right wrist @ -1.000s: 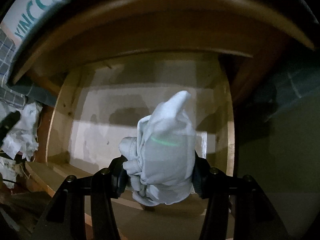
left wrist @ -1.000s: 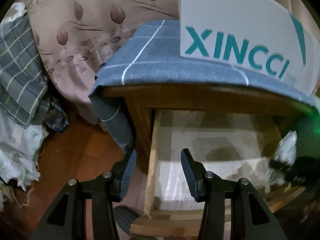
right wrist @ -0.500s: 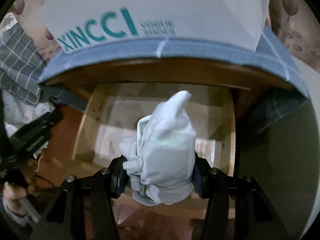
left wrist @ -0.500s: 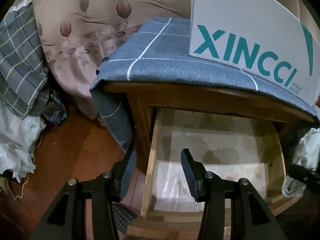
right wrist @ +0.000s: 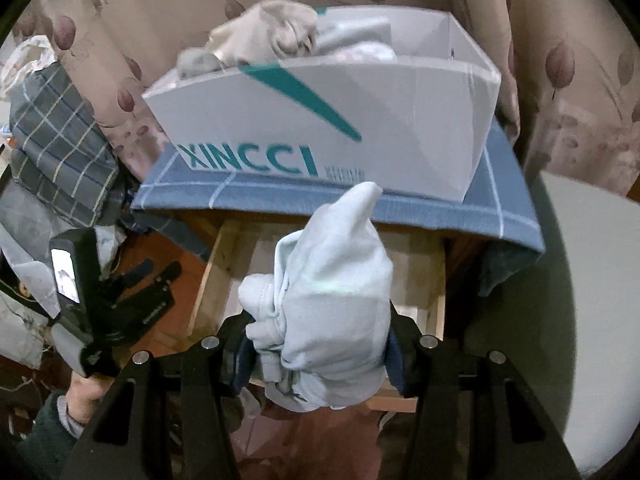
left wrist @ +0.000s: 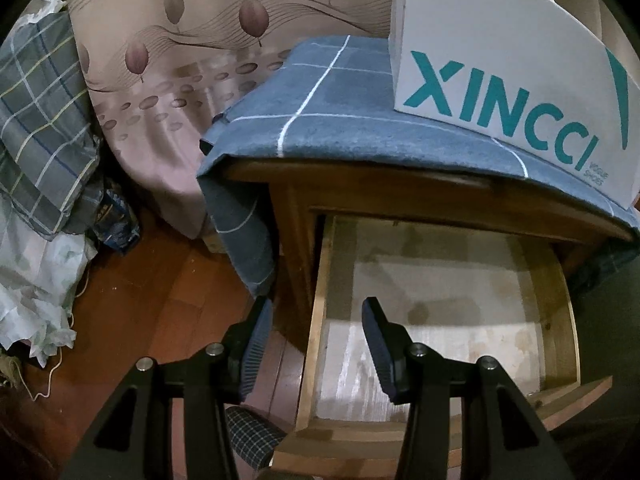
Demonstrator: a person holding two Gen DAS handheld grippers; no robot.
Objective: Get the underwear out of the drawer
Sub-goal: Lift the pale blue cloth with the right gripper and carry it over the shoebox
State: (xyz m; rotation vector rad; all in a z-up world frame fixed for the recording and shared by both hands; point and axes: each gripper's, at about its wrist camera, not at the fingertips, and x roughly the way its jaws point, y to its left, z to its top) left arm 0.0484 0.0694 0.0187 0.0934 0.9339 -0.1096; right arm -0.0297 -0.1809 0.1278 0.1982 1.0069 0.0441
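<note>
underwear hides the right gripper pads and the middle of the drawer | box top cut off above the drawer | small box print too blurry to read

Both grippers are matte black frames with silver screw heads and ribbed dark-blue finger pads; lower left, bare skin meets a dark-green fleece sleeve
</note>
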